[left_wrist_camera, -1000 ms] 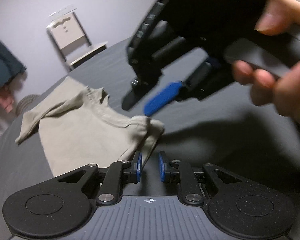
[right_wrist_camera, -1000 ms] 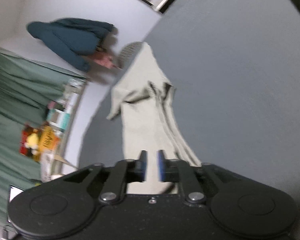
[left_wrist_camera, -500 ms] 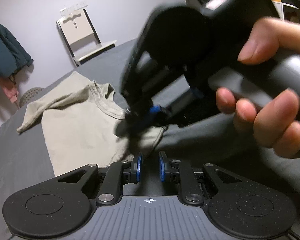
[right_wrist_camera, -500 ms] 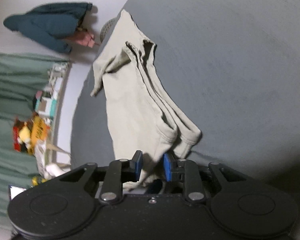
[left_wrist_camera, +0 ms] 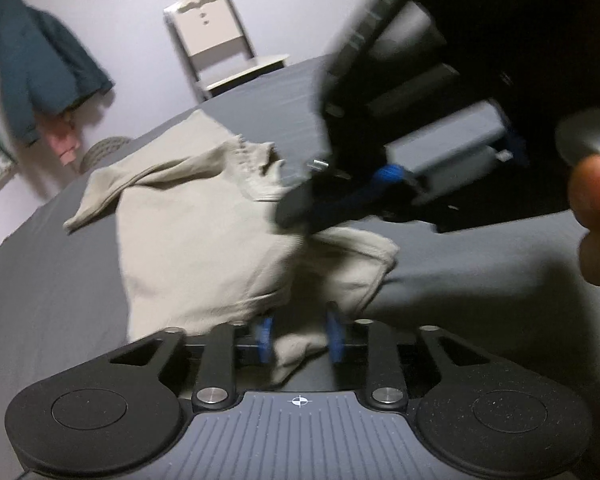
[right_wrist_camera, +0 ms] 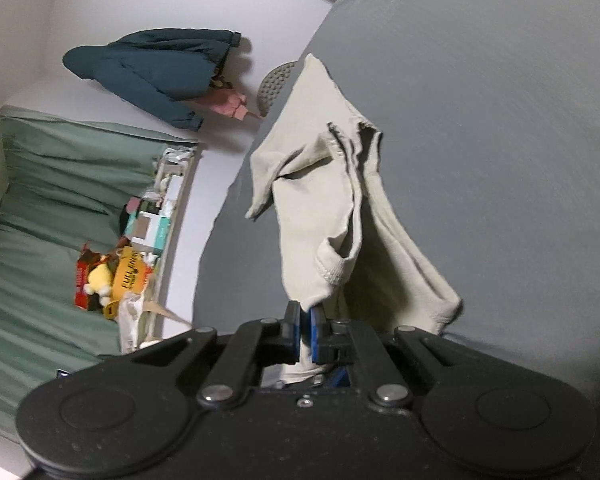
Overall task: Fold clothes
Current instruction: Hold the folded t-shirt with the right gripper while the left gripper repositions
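**Beige garment pinched by one gripper, lying loose between the other's fingers**

The beige knitted cotton garment (left_wrist_camera: 204, 236) is lying crumpled on the dark grey bed sheet (left_wrist_camera: 40, 300), stretching away ahead of both pairs of fingers, with a sleeve trailing off to the far left.

The right gripper (right_wrist_camera: 305, 330) is clenching a ribbed hem corner of it: the two blue-padded fingers (right_wrist_camera: 317, 334) are pressed together, with a fold of cloth rising out from between their tips. The rest of the garment is hanging and draping beyond those tips, a second hem corner sagging just to their right. In the left wrist view this same gripper (left_wrist_camera: 300, 210) is reaching in from the upper right, its dark tips sitting on the cloth, with a person's fingertips (left_wrist_camera: 594, 192) showing blurred at the right edge.

The left gripper (left_wrist_camera: 299, 338) is standing released. Its jaws have just been opening, and a small flap of beige cloth is lying in the gap between the blue pads (left_wrist_camera: 265, 338), which are not pressing on it.

Beyond the fingers, a dark teal jacket (left_wrist_camera: 36, 64) is hanging on the pale wall, and a white wooden chair (left_wrist_camera: 216, 40) is standing at the bed's far edge.
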The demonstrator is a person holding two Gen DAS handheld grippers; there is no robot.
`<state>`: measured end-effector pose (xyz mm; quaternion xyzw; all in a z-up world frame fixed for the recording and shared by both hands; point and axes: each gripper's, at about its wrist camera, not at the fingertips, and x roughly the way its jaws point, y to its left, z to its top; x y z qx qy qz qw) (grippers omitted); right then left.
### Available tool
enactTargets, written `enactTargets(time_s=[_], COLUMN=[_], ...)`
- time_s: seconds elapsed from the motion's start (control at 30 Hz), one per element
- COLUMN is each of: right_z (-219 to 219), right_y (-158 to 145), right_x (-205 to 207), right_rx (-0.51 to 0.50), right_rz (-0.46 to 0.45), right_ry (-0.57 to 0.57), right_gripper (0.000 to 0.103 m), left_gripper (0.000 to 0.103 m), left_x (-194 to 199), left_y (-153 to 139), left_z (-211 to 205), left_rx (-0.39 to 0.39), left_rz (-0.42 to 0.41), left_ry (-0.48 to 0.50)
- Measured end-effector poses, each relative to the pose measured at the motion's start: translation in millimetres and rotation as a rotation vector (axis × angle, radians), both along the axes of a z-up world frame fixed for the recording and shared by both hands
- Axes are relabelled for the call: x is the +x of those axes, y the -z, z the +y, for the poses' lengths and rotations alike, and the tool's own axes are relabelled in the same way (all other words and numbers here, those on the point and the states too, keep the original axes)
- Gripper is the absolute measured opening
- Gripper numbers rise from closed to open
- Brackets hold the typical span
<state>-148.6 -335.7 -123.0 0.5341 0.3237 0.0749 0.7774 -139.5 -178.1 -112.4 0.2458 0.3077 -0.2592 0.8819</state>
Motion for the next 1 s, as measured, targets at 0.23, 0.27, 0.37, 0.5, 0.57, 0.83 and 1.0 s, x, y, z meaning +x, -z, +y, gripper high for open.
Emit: enactTargets(time_s=[0.23, 0.27, 0.37, 0.5, 0.57, 0.83, 1.0], right_z=[1, 1, -1, -8, -12, -16, -13], right_y=[14, 17, 23, 20, 14, -5, 7], right_x=[-1, -1, -4, -11, -15, -15, -10], right_rx=[-0.053, -0.053, -0.069, -0.074, -0.081, -0.127, -0.148], right_rz=[0.121, 0.141, 0.188, 0.198, 0.194, 0.084, 0.171], right_ry=[0.001, -0.003, -0.004, 0.022, 0.032, 0.066, 0.07], right_gripper=[0.006, 0.007, 0.008, 0.025, 0.026, 0.027, 0.027], left_gripper=[0.059, 0.059, 0.059, 0.059, 0.066, 0.067, 0.067], left_x=[-11, -16, -28, -35, -30, 4, -6], left_y=[0, -1, -7, -27, -34, -11, -2], left_z=[30, 33, 40, 44, 41, 8, 5], left_rx=[-0.073, -0.069, -0.076, -0.125, -0.139, -0.112, -0.101], left_rz=[0.116, 0.11, 0.085, 0.003, -0.048, 0.021, 0.033], left_ry=[-0.016, -0.003, 0.029, 0.07, 0.092, 0.149, 0.174])
